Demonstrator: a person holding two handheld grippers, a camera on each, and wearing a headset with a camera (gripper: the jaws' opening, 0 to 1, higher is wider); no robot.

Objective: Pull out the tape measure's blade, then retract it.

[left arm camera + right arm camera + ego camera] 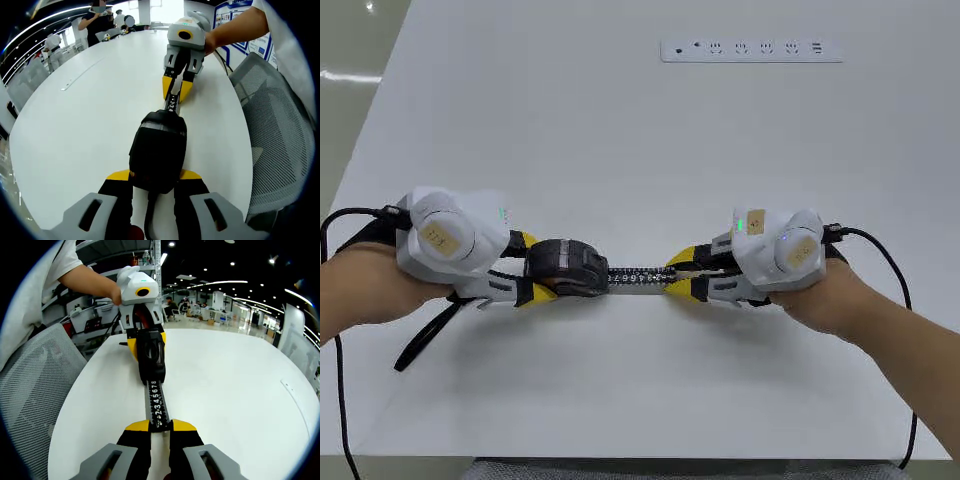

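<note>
Two grippers face each other low over the white tabletop [620, 150], with the tape measure strung between them near the front edge.

- Left gripper [527, 270], a white body with yellow-tipped black jaws, is clamped on the black box-shaped tape measure case [567, 267], one jaw on each side.
- Right gripper [682, 273], same build, has its jaws pinched together on the free end of the black blade with white numerals [638, 276].
- The blade is out a short stretch and runs straight from the case mouth to the right jaws.
- The case sits low at the table. Can't tell if it actually touches.

Per view:
- The head view gives the overall layout. Both hands are on the grippers, and black cables trail off each one. A white power strip [750, 50] lies at the far side, well apart from the work.
- The left gripper view shows the back of the case between its own jaw tips. The blade is foreshortened and the numerals are unreadable. A grey mesh chair [270, 140] stands beside the table, and people stand at the far end of the room.
- The right gripper view shows the blade face-on. Numerals 1 to 8 are readable between its own jaws and the case. Ceiling lights and an open office area are behind.
</note>
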